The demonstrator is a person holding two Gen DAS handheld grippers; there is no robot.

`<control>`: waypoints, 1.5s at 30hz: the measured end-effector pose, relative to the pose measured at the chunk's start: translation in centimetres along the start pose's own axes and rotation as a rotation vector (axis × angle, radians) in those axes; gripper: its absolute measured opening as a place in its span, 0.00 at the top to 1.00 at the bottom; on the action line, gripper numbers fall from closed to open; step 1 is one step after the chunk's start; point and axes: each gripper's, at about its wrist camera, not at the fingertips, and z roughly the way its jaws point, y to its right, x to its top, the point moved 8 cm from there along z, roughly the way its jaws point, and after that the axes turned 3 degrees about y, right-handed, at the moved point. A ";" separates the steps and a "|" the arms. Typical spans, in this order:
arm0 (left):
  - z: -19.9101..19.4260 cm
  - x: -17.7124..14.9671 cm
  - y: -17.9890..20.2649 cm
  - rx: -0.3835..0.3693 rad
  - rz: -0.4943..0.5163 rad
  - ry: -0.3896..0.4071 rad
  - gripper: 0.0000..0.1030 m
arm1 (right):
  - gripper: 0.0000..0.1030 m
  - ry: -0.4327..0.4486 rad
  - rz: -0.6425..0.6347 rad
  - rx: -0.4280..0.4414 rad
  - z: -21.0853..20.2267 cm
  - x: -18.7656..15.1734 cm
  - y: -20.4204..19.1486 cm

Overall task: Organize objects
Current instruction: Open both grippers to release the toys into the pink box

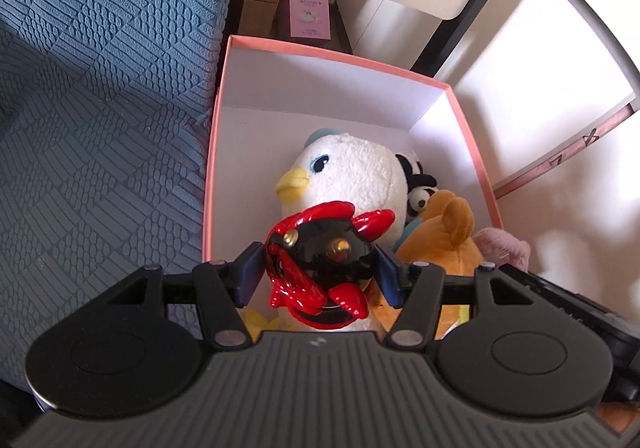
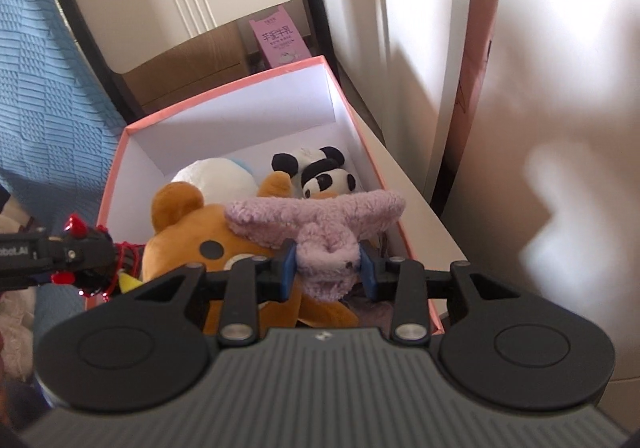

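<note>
A pink box (image 1: 336, 58) with white inside holds a white duck plush (image 1: 348, 172), a panda plush (image 1: 416, 184) and a brown bear plush (image 1: 444, 240). My left gripper (image 1: 318, 274) is shut on a shiny red and black toy (image 1: 324, 260), held over the box's near end. My right gripper (image 2: 328, 268) is shut on a fluffy purple plush (image 2: 320, 224), held over the box (image 2: 224, 92) above the bear (image 2: 200, 244). The left gripper and its red toy (image 2: 76, 226) show at the left of the right wrist view.
A blue textured sofa (image 1: 100, 108) lies left of the box. A white table surface (image 1: 540, 68) lies to the right, with the box lid (image 2: 472, 68) leaning there. A pink carton (image 1: 309, 10) and a cardboard box (image 2: 188, 68) stand behind.
</note>
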 end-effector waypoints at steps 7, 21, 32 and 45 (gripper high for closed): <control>-2.4 0.8 -0.7 0.026 0.022 0.019 0.26 | 0.35 0.057 0.040 0.014 -2.3 1.8 -0.3; -14.7 4.8 2.2 -0.016 0.110 0.206 0.24 | 0.35 0.208 -0.006 0.158 -13.2 6.3 -4.4; -21.8 2.5 2.5 -0.045 0.136 0.284 0.24 | 0.35 0.178 -0.056 0.194 -18.1 2.2 -6.0; -23.5 -4.2 2.5 -0.055 0.100 0.265 0.24 | 0.34 0.120 -0.092 0.191 -20.5 -4.2 -7.2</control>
